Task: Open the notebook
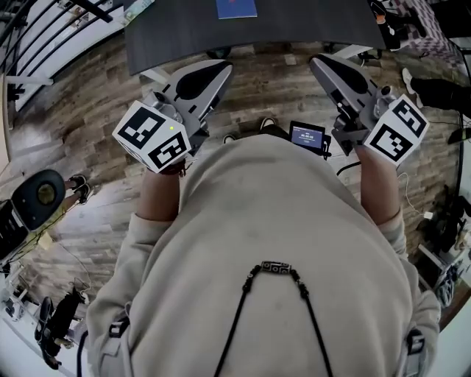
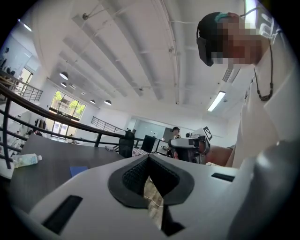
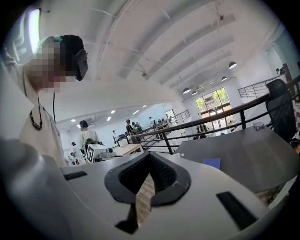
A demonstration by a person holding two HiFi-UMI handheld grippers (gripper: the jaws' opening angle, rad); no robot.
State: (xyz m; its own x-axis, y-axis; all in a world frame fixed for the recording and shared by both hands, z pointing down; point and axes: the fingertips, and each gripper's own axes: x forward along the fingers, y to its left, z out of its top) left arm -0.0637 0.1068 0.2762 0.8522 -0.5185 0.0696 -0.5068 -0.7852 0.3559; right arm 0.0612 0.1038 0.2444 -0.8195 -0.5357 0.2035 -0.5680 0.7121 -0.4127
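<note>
The dark table (image 1: 294,29) lies far ahead. The left gripper (image 1: 223,70) and right gripper (image 1: 318,63) hang short of it, jaws together on nothing. The blue notebook (image 1: 236,7) lies flat at mid-table; closed jaws would likely shove it rather than catch its cover.

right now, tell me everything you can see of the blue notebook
The notebook has a plain blue cover and looks thin and closed. It lies flat on the dark grey table, back from its near edge; the head view cuts off its far end. Only the table touches it; the left gripper and right gripper are short of it.
</note>
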